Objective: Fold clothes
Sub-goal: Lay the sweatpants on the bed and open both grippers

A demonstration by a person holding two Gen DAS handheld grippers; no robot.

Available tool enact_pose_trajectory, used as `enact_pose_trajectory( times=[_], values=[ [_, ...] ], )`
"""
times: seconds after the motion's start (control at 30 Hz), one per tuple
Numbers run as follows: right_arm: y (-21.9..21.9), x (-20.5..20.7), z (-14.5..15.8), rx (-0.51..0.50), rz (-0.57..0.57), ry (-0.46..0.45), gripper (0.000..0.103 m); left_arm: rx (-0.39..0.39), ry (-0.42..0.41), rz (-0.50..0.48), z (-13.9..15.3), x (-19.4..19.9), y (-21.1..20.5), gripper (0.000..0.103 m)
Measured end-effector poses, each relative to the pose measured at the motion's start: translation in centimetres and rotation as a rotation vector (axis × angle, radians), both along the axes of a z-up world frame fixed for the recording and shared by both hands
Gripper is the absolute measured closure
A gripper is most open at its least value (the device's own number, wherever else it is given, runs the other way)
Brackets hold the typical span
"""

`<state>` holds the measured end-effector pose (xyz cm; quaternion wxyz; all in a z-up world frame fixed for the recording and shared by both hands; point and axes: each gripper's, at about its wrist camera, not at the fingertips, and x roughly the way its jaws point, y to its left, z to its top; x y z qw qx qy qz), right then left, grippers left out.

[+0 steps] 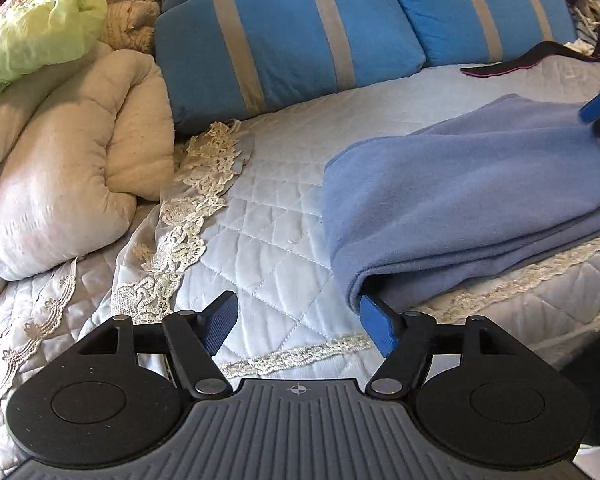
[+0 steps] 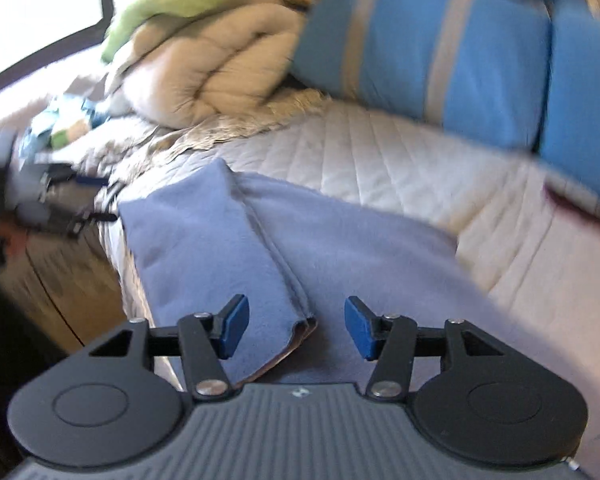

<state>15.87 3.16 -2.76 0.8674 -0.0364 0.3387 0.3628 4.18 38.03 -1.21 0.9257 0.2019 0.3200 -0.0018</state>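
Left gripper [image 1: 298, 326]: black linkage arms, silver pivot screws, blue ribbed pads.
Right gripper [image 2: 296, 326]: same black arms, flat blue pads.
Base plates: grey ribbed centre, black round discs either side.
Marking: small crosshair printed centrally.

Your left gripper [image 1: 300, 326] points downward, jaws spread wide, nothing pinched between the blue pads, though the right-hand pad is tucked under cloth. Your right gripper [image 2: 296, 328] tilts down too, jaws apart, pads gripping nothing, its view blurred.
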Motion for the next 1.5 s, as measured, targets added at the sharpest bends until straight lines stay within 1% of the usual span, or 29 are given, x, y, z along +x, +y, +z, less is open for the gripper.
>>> enact_pose_trajectory(
  times=[0.1, 0.17, 0.2, 0.23, 0.27, 0.3, 0.33, 0.4, 0.53, 0.63, 0.67, 0.77, 0.8, 0.83, 0.9, 0.93, 1.0, 1.07, 1.17, 1.23, 1.3, 1.37, 1.4, 1.43, 1.5],
  values=[
    [0.1, 1.5, -1.5, 0.077, -0.004, 0.108, 0.038, 0.007, -0.006, -0.005, 0.3, -0.3, -0.3, 0.037],
    [0.0, 2.5, -2.3, 0.128, -0.025, 0.175, 0.051, 0.013, -0.011, -0.008, 0.5, -0.4, -0.6, 0.037],
    [-0.1, 3.0, -2.6, 0.154, -0.041, 0.207, 0.063, 0.018, -0.014, -0.009, 0.6, -0.4, -0.7, 0.037],
    [-0.2, 3.5, -2.9, 0.180, -0.057, 0.238, 0.081, 0.021, -0.016, -0.011, 0.8, -0.3, -0.7, 0.037],
    [-0.3, 4.0, -3.1, 0.203, -0.068, 0.265, 0.090, 0.017, -0.017, -0.009, 1.0, -0.2, -0.7, 0.037],
    [-0.4, 4.2, -3.3, 0.219, -0.071, 0.283, 0.094, 0.003, -0.024, 0.001, 1.2, 0.0, -0.6, 0.037],
    [-0.4, 4.3, -3.3, 0.223, -0.071, 0.288, 0.096, -0.011, -0.030, 0.010, 1.5, 0.2, -0.5, 0.037],
    [-0.1, 4.1, -2.7, 0.194, -0.058, 0.252, 0.096, -0.038, -0.047, 0.028, 2.1, 0.5, -0.2, 0.037],
    [0.1, 4.3, -1.3, 0.148, -0.052, 0.196, 0.097, -0.041, -0.072, 0.055, 2.7, 1.3, -0.3, 0.037],
    [-0.4, 4.8, -0.5, 0.154, -0.073, 0.179, 0.097, -0.060, -0.078, 0.068, 3.0, 1.6, -0.4, 0.037],
    [-0.4, 5.0, -0.4, 0.151, -0.078, 0.180, 0.097, -0.069, -0.079, 0.073, 3.1, 1.8, -0.4, 0.037],
    [0.2, 4.9, -0.8, 0.090, -0.072, 0.169, 0.095, -0.111, -0.082, 0.093, 3.1, 2.4, -0.4, 0.037],
    [0.3, 4.8, -1.0, 0.077, -0.077, 0.162, 0.093, -0.124, -0.083, 0.101, 3.1, 2.6, -0.5, 0.037],
    [0.4, 4.8, -1.1, 0.066, -0.089, 0.158, 0.078, -0.146, -0.082, 0.105, 3.2, 3.0, -0.5, 0.037],
    [0.2, 4.7, -1.3, 0.063, -0.132, 0.164, 0.059, -0.182, -0.082, 0.094, 3.3, 3.6, -0.7, 0.037],
    [0.0, 4.5, -1.3, 0.063, -0.143, 0.158, 0.052, -0.192, -0.088, 0.086, 3.4, 4.0, -1.0, 0.037],
    [-0.1, 4.0, -1.2, 0.044, -0.155, 0.129, 0.043, -0.181, -0.101, 0.060, 3.4, 5.0, -2.1, 0.037],
    [0.0, 3.3, -1.0, 0.016, -0.148, 0.084, 0.041, -0.162, -0.112, 0.022, 3.2, 6.0, -3.5, 0.037],
    [0.1, 2.4, -0.9, -0.008, -0.134, 0.036, 0.036, -0.125, -0.103, -0.046, 2.3, 8.0, -6.2, 0.037],
    [0.5, 2.3, -1.1, -0.017, -0.124, 0.009, 0.035, -0.085, -0.097, -0.062, 1.4, 9.5, -7.8, 0.037],
    [1.2, 2.7, -1.3, -0.023, -0.127, -0.008, 0.035, -0.070, -0.075, -0.069, 0.4, 10.9, -8.7, 0.037],
    [1.6, 3.3, -1.6, -0.005, -0.145, 0.002, 0.035, -0.070, -0.059, -0.047, -0.7, 12.0, -8.8, 0.037],
    [1.7, 3.7, -1.8, 0.007, -0.165, 0.016, 0.035, -0.080, -0.048, -0.024, -1.1, 12.6, -8.5, 0.035],
    [1.8, 4.0, -2.0, 0.007, -0.185, 0.030, 0.036, -0.097, -0.031, 0.006, -1.5, 13.1, -8.1, 0.035],
    [2.0, 4.0, -2.5, -0.038, -0.208, 0.030, 0.038, -0.160, -0.021, 0.075, -1.9, 13.8, -7.1, 0.028]
  ],
)
